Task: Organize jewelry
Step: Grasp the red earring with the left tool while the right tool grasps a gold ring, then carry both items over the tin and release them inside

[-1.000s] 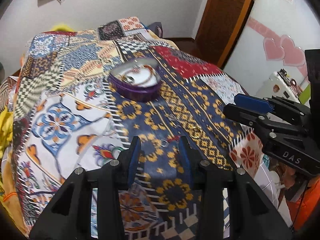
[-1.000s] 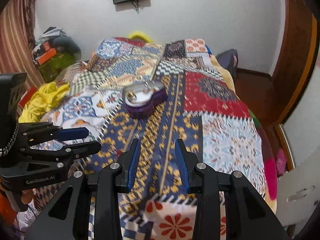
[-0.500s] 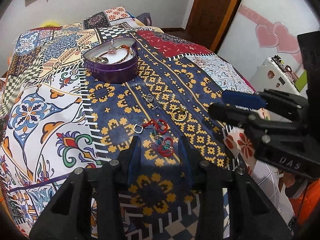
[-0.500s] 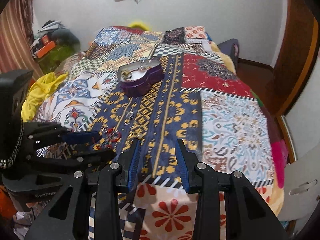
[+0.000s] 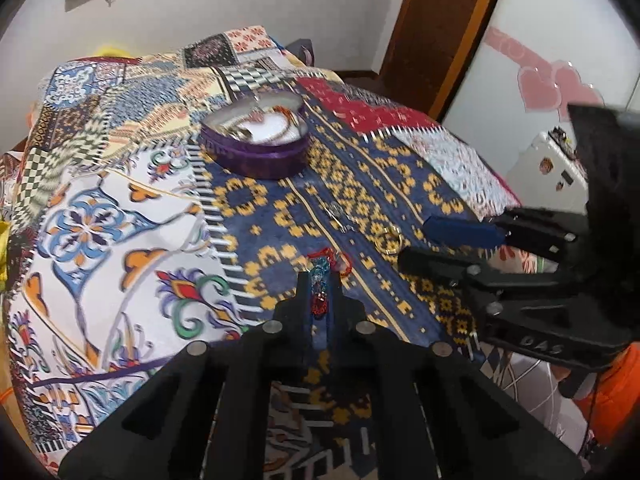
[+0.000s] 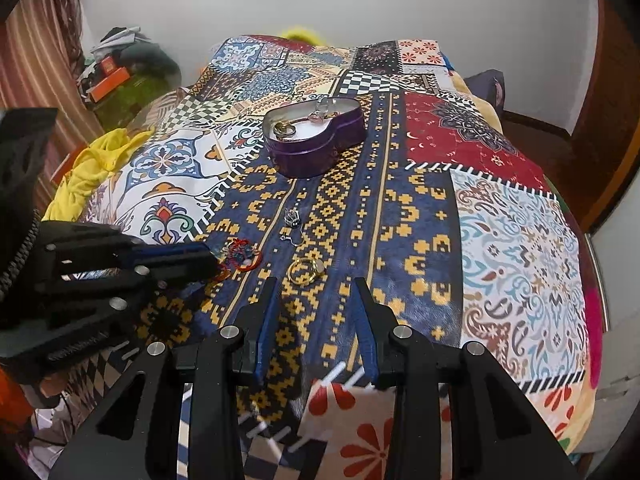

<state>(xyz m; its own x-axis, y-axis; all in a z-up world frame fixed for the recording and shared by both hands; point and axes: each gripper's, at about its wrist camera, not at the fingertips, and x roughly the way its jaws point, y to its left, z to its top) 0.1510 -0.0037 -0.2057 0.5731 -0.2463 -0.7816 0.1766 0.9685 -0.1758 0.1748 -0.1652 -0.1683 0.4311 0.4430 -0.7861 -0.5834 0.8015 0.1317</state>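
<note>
A purple heart-shaped tin (image 5: 256,152) (image 6: 316,142) with jewelry inside sits on the patchwork bedspread. My left gripper (image 5: 320,280) is shut on red and teal beaded earrings (image 5: 320,276); the earrings also show in the right wrist view (image 6: 242,256) beside the left gripper (image 6: 212,264). A gold ring (image 5: 388,238) (image 6: 306,270) and a silver pendant (image 5: 338,214) (image 6: 292,220) lie on the blue and yellow stripe. My right gripper (image 6: 314,292) is open and empty, just short of the gold ring. It shows from the side in the left wrist view (image 5: 416,242).
The bedspread (image 6: 500,216) drops off at the near and right edges. Yellow cloth (image 6: 92,168) lies at the left. Clutter (image 6: 120,76) sits at the back left by the wall. A wooden door (image 5: 440,28) stands at the right.
My left gripper moved forward and closed on the beaded earrings, which lay loose on the bedspread before. My right gripper moved forward toward the gold ring and stays open.
</note>
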